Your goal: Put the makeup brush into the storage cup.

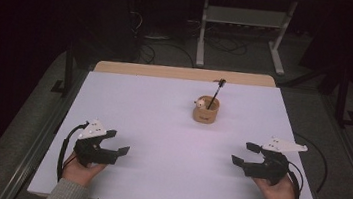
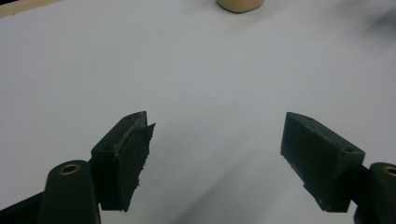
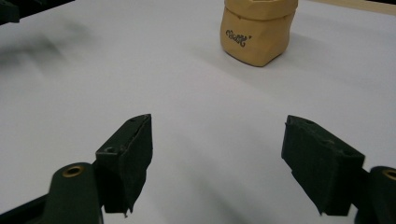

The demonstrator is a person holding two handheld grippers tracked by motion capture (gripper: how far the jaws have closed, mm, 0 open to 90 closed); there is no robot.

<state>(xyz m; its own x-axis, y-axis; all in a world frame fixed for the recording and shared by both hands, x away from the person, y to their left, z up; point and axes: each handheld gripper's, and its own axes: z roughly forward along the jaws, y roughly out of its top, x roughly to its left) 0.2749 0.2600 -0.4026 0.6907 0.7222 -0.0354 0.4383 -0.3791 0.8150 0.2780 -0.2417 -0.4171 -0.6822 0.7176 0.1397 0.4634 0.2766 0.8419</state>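
Note:
A small tan pot (image 1: 206, 110) stands on the white table (image 1: 161, 128) right of centre, toward the back. A dark stick and a small white object poke out of its top. The same pot (image 3: 258, 30), with dark lettering on its side, lies ahead in the right gripper view, and its base (image 2: 239, 4) peeks in at the top of the left gripper view. My left gripper (image 1: 117, 142) rests near the front left of the table, open, nothing between its jaws. My right gripper (image 1: 242, 154) rests near the front right, open and empty too.
The white board lies on a wooden tabletop whose edge (image 1: 182, 73) shows at the back. Metal frame legs (image 1: 203, 32) and cables stand on the dark floor beyond. A black cable (image 1: 321, 161) trails off the table's right edge.

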